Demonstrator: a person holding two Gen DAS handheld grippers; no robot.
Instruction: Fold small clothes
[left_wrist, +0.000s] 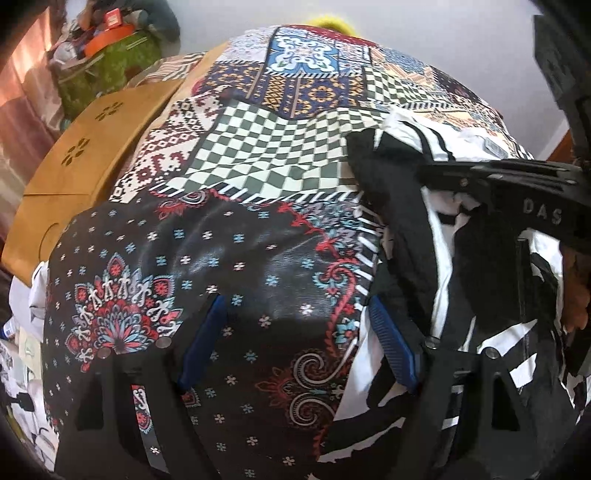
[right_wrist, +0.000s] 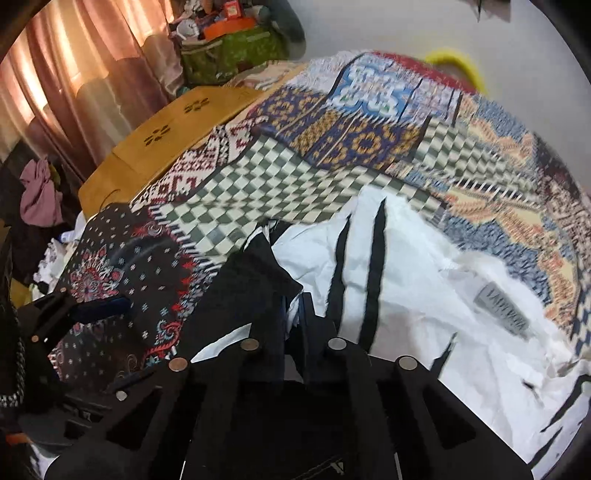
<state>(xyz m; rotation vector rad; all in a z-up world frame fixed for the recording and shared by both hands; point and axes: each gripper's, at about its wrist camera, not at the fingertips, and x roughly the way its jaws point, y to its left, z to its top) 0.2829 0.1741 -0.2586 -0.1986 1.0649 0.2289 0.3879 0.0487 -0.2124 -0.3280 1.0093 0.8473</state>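
Note:
A black-and-white striped garment (right_wrist: 406, 266) lies crumpled on a patchwork spread (right_wrist: 295, 177). It bears a grey label (right_wrist: 502, 306). My right gripper (right_wrist: 293, 308) is shut, with a fold of the garment pinched where black cloth meets white. In the left wrist view the garment (left_wrist: 439, 236) fills the right side, and the right gripper's fingers (left_wrist: 461, 173) reach in over it. My left gripper (left_wrist: 295, 343) stands open over the dark flowered part of the spread (left_wrist: 221, 258). Its right blue pad (left_wrist: 391, 347) sits at the garment's left edge, with only the spread between the pads.
A wooden board with flower cut-outs (right_wrist: 177, 125) lies beside the spread on the left. Behind it stand a full green bag (right_wrist: 236, 51) and pink curtains (right_wrist: 74, 74). More clothes (right_wrist: 38, 199) are heaped at the far left. A yellow object (right_wrist: 458, 62) shows past the spread's far edge.

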